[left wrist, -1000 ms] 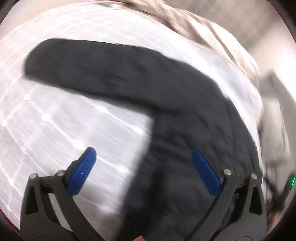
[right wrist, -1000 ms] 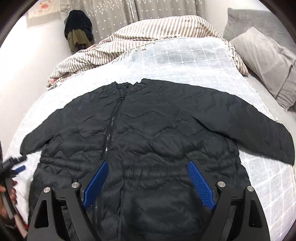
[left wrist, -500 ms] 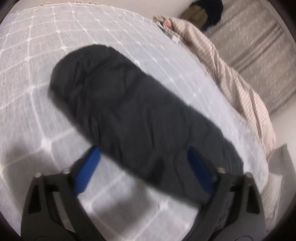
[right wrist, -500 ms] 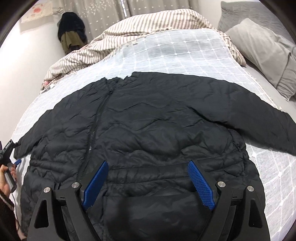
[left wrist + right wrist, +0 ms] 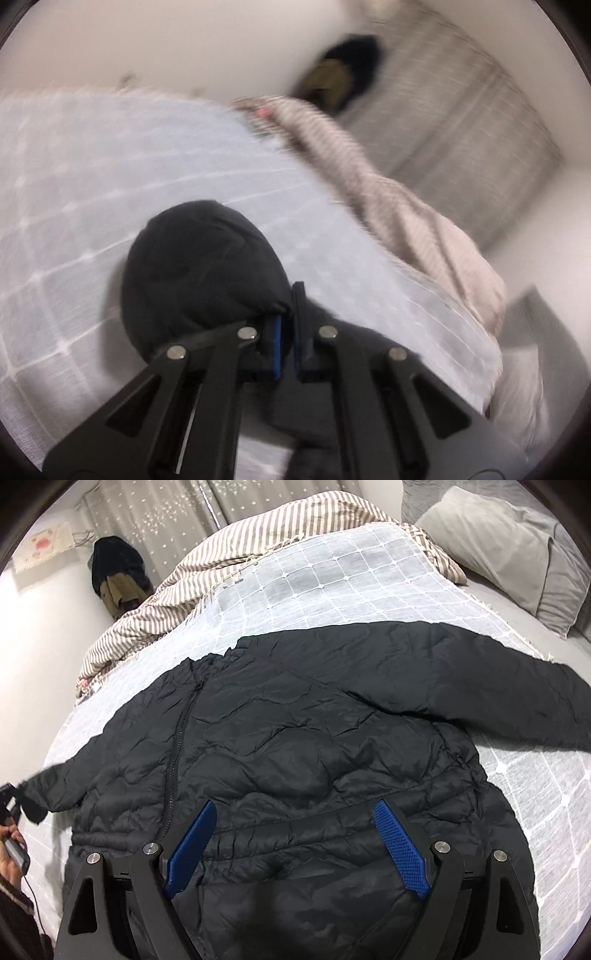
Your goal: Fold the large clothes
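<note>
A black quilted jacket (image 5: 314, 746) lies front up on the bed, zipper closed, both sleeves spread out. My left gripper (image 5: 287, 325) is shut on the cuff of the jacket's left sleeve (image 5: 199, 273), which bunches up beside the blue pads. In the right wrist view that gripper (image 5: 11, 801) shows at the far left edge, holding the sleeve end (image 5: 48, 794). My right gripper (image 5: 295, 838) is open and empty, hovering over the jacket's lower hem near the waistband.
The bed has a white grid-pattern cover (image 5: 325, 579). A striped duvet (image 5: 236, 550) is bunched at the far side. Grey pillows (image 5: 509, 546) lie at the right. Dark clothes (image 5: 118, 572) hang on the wall by the curtain.
My left gripper has closed on the sleeve cuff and tilted up toward the wall. My right gripper has moved slightly closer over the jacket's hem, still open.
</note>
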A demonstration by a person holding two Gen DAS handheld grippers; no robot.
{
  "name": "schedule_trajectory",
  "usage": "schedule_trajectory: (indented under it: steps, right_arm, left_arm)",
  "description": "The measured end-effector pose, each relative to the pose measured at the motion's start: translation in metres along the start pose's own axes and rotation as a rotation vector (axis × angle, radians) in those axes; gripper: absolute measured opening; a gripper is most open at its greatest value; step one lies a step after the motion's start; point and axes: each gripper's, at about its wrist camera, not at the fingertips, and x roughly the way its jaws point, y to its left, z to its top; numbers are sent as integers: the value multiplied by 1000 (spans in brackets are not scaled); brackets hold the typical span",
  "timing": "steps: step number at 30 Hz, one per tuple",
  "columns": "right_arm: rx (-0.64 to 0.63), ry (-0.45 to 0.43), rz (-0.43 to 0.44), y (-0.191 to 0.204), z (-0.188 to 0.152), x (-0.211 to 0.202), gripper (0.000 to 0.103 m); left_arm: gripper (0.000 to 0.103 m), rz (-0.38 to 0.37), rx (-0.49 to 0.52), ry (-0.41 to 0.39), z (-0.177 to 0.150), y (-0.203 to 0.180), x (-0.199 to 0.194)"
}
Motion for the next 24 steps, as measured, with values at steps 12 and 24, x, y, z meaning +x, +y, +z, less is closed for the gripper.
schedule_trajectory:
  steps: [12, 24]
  right_arm:
    - [5, -1, 13, -1, -1, -3, 89]
    - [-28, 16, -13, 3, -4, 5, 89]
  left_arm:
    - [5, -253, 403, 160, -70, -169, 12]
    - [66, -313, 821, 608, -214, -217, 66]
